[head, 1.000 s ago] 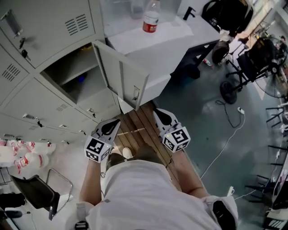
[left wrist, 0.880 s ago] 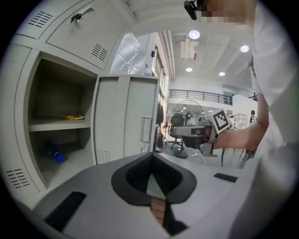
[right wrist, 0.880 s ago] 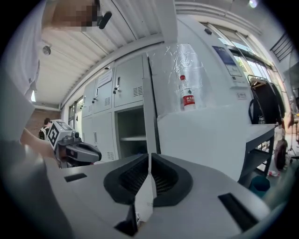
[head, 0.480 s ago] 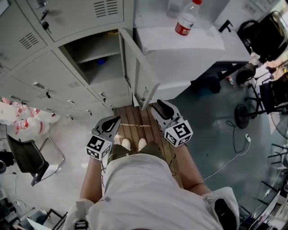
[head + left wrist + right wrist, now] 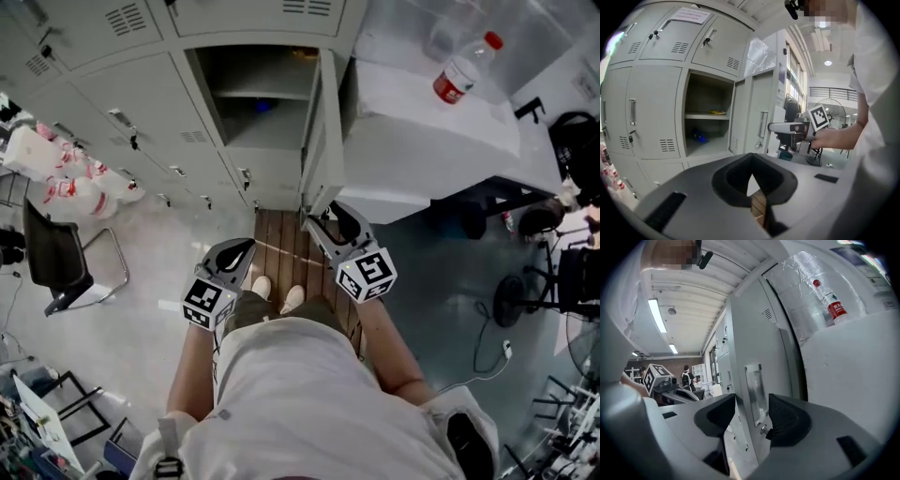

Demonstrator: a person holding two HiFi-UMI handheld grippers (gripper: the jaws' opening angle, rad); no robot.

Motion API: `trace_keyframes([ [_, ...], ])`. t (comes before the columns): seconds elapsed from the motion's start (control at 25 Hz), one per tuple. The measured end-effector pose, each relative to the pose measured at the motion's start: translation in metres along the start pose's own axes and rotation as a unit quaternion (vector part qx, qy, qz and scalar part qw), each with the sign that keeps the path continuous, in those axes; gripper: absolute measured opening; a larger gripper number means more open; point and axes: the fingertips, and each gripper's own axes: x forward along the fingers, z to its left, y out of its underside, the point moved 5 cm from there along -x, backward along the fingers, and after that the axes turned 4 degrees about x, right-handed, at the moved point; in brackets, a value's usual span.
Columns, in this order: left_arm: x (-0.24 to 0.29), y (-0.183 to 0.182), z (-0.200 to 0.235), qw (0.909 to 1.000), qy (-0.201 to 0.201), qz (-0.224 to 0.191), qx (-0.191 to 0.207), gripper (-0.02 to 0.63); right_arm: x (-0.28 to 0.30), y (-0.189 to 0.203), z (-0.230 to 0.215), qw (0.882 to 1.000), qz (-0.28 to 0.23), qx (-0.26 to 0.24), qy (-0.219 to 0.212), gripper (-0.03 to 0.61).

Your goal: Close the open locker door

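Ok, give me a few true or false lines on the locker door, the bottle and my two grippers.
The locker door is open. True.
The right gripper is clamped on the door. False: its fingers have just been opening and stand apart, with the door's edge between them.
A red-labelled bottle sits on the white top. True.
The left gripper holds the door. False: it is shut on nothing, away from the door.

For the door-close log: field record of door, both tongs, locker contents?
locker door: open, swung well out
right tongs: open, jaws have just been opening; door's free edge between them, not clamped
left tongs: shut, empty, clear of the door
compartment: yellow item on shelf, blue item below
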Motion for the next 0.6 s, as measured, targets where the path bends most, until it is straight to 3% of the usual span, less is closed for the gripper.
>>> trace_keyframes([
  [0.2,-0.016,0.010,0.004,0.9988,-0.047,0.001,-0.017,0.002,0.018,0.000,0.008,0.999,0.002,-0.012,-0.036,0.218],
  [0.6,-0.052,0.026,0.026,0.9942,-0.098,0.004,-0.044,0.002,0.054,-0.002,0.032,0.998,0.004,-0.036,-0.049,0.213],
])
